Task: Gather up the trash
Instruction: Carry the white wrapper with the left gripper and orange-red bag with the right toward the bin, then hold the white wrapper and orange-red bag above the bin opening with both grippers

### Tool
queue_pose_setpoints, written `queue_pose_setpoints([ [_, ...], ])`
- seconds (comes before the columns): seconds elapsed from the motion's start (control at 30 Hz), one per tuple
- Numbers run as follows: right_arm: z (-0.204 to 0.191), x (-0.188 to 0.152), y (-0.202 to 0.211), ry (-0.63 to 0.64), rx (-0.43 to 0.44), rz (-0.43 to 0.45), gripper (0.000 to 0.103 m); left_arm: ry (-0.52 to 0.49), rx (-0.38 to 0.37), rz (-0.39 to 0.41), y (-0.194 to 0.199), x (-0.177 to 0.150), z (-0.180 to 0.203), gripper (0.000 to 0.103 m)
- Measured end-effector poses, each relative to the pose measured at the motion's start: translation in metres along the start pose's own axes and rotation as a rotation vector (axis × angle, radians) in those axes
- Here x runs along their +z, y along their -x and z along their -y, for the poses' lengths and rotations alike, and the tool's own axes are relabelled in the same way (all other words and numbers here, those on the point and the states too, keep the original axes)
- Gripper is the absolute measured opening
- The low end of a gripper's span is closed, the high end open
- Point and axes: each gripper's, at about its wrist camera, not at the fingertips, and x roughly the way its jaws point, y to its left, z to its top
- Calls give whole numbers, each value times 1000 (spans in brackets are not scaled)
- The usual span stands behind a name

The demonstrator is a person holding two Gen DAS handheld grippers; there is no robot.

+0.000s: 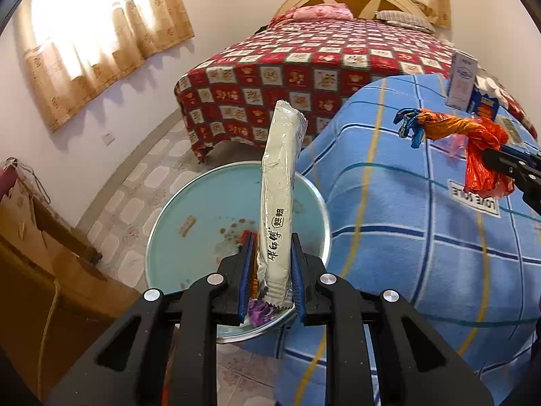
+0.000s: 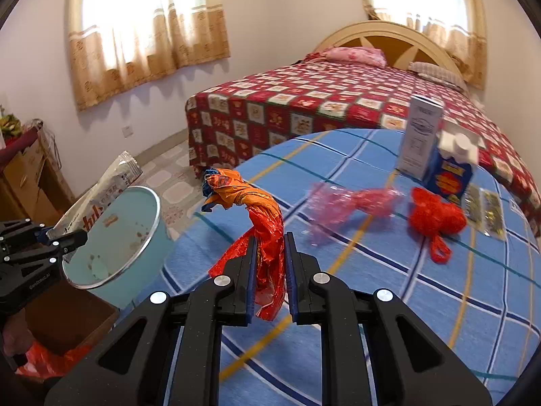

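Note:
My left gripper is shut on a long silver snack wrapper and holds it upright over the open light-blue bin; the bin and wrapper also show in the right wrist view. My right gripper is shut on a twisted orange-red foil wrapper above the blue checked tablecloth; it also shows in the left wrist view. A pink plastic scrap and a red mesh bag lie on the table.
A white carton and a blue carton stand at the table's far side, with small packets beside them. A bed with a red quilt is behind. A cardboard box sits below the bin.

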Motion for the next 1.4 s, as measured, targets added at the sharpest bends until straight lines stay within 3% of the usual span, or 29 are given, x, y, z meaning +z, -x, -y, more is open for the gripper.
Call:
queue_pose_setpoints([
  [0.53,-52,12,-26,97,66,-29,16,70,65,-26,-4,-17,-52,20],
  [1.4,-109,23,-51,205,116,-60,16,136,101,-58,-13,-28,-89,20],
])
